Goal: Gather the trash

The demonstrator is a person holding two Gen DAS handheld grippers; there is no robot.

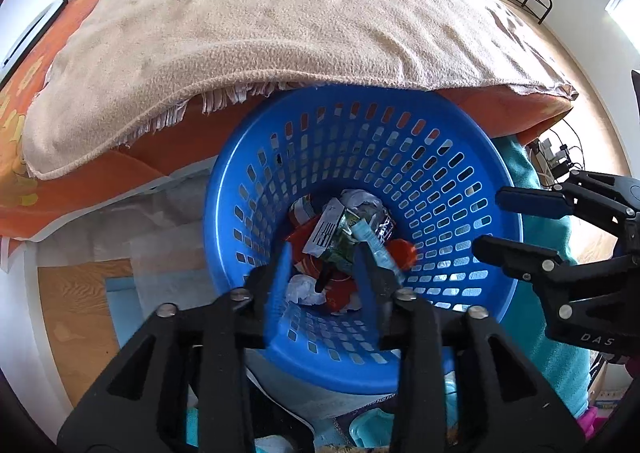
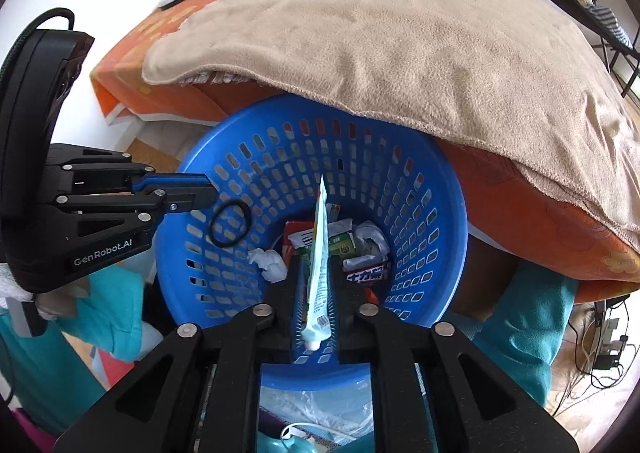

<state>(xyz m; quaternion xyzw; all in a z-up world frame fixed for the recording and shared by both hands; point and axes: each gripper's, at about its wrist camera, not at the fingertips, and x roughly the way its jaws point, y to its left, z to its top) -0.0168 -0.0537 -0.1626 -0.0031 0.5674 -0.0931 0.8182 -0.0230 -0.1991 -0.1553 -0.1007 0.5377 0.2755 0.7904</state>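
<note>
Centre: round blue perforated plastic basket (image 1: 440, 181) (image 2: 280, 165), standing against an orange bed cover (image 1: 140, 169) (image 2: 520, 189) topped by a beige fleece blanket (image 1: 280, 13) (image 2: 400, 33) that overhangs the far rim.

Basket floor: collected trash, namely crumpled white paper (image 2: 268, 263), printed wrappers and small cartons (image 2: 368, 273) (image 1: 332, 233).

Left gripper (image 1: 323, 253) (image 2: 214, 195): held over the basket, pointing steeply down, jaws parted about halfway, nothing clamped between the blue pads. Thin black elastic ring (image 2: 211, 227) just off the fingertips, inside the basket opening above the wall; contact with the tips not determinable.

Right gripper (image 2: 316, 261) (image 1: 487, 221): over the near rim, also pointing steeply down, jaws only narrowly parted. Pale blue-green squeeze tube (image 2: 318, 253) lying lengthwise between the fingers in the right wrist view, cap end toward the camera, flat end over the trash; a sliver of gap along its left side, no firm pinch evident.

Right of the basket: teal cloth (image 2: 520, 313).
</note>
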